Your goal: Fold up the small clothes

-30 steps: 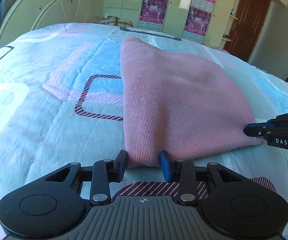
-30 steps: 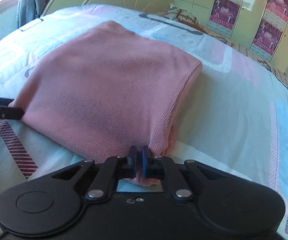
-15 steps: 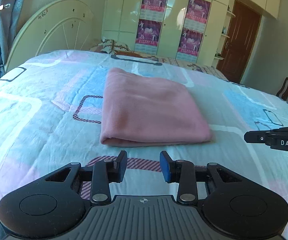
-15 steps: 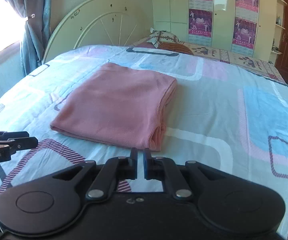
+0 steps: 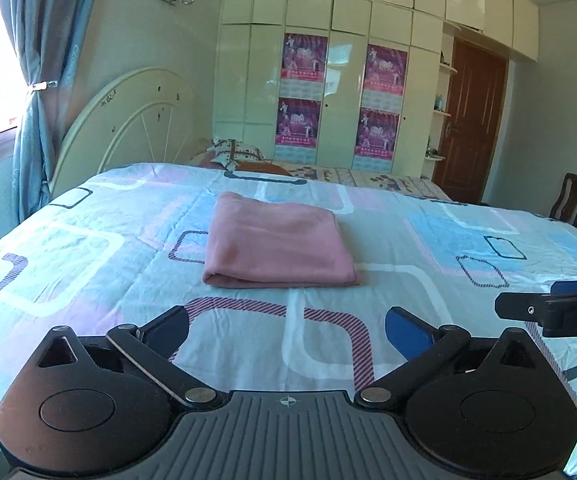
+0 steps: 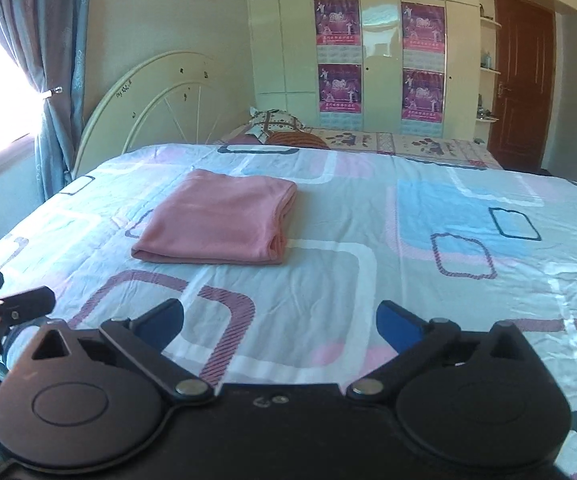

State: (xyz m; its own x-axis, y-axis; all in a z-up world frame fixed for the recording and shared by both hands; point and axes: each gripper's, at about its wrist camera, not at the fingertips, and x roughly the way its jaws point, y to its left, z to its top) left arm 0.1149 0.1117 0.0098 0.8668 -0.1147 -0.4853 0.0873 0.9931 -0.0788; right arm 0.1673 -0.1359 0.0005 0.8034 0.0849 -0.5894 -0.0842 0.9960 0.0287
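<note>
A pink knitted garment [image 5: 276,242] lies folded into a flat rectangle on the bed; it also shows in the right wrist view [image 6: 218,218]. My left gripper [image 5: 286,330] is wide open and empty, held back from the garment above the bed's near part. My right gripper [image 6: 278,322] is wide open and empty too, well short of the garment. The right gripper's fingers show at the right edge of the left wrist view [image 5: 552,310], and the left gripper's fingers at the left edge of the right wrist view [image 6: 12,306].
The bed has a patterned blue, pink and white cover [image 5: 428,240]. A white arched headboard [image 5: 128,120] and a curtain [image 5: 44,80] stand at the left. Wardrobes with posters [image 5: 340,96], a brown door [image 5: 474,120] and a chair [image 5: 572,198] are behind.
The right gripper let go of the garment's corner and both grippers pulled back and up from it. Both have opened wide. The garment stays folded on the bed.
</note>
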